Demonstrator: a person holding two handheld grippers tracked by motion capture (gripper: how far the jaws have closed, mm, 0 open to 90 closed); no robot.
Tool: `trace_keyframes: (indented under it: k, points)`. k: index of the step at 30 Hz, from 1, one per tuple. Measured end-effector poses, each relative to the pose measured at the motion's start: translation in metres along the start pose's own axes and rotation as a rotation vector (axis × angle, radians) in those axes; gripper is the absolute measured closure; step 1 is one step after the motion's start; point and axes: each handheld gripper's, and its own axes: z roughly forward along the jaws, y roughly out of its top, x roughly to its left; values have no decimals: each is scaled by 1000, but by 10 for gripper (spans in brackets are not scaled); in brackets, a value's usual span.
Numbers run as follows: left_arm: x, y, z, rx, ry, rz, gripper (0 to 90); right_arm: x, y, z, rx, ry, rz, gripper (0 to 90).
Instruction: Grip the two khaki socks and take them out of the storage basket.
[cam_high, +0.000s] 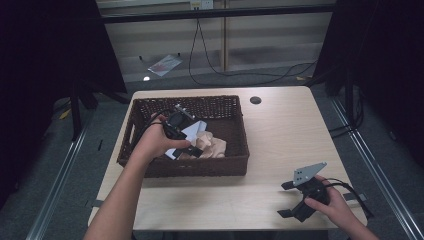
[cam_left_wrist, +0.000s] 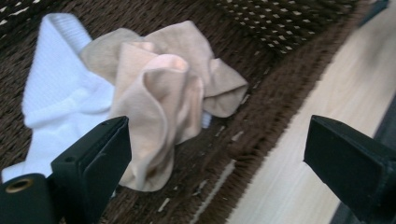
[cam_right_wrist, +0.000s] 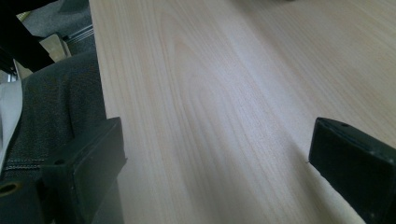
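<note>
A dark brown wicker basket (cam_high: 200, 167) stands on the left half of the wooden table (cam_high: 285, 135). In it lie a crumpled beige sock (cam_high: 214, 146) and a white sock (cam_high: 194, 131). My left gripper (cam_high: 195, 137) hangs inside the basket just over them, open. In the left gripper view its jaws (cam_left_wrist: 219, 135) spread wide, with the beige sock (cam_left_wrist: 163, 93) by the left jaw, the white sock (cam_left_wrist: 56, 93) behind it, and nothing held. My right gripper (cam_high: 284, 199) rests near the table's front right corner, open over bare wood (cam_right_wrist: 219, 140).
The basket wall (cam_left_wrist: 280, 28) rises beyond the socks. A round black grommet (cam_high: 255, 100) sits at the table's back edge. Cables (cam_high: 210, 70) trail over the floor behind. In the right gripper view the table's edge (cam_right_wrist: 100, 93) runs close on the left.
</note>
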Motion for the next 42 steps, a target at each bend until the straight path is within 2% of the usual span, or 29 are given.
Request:
trace_keyframes:
  k: [7,10,20,30,34,36,38,39,42]
  points:
    - [11,1,11,18,20,-36,108,0,0,-1,-3,-1,2,33]
    - [15,2,14,12,38,-46,130,0,0,-1,-6,2,4,33]
    - [30,3,24,-2,55,-95,178,0,0,-1,-1,0,1,33]
    - [36,5,37,23,87,-83,238,0,0,-1,-2,6,2,33]
    - [38,7,43,30,86,-89,309,0,0,0,0,6,1,33]
    - [39,7,45,38,97,-69,350,0,0,0,0,5,1,33]
    - [40,6,48,46,93,-75,396,0,0,-1,0,7,4,33]
    - [41,6,50,53,92,-65,415,0,0,-1,1,4,2,33]
    - [43,5,52,74,92,-58,519,0,0,0,1,6,-2,33]
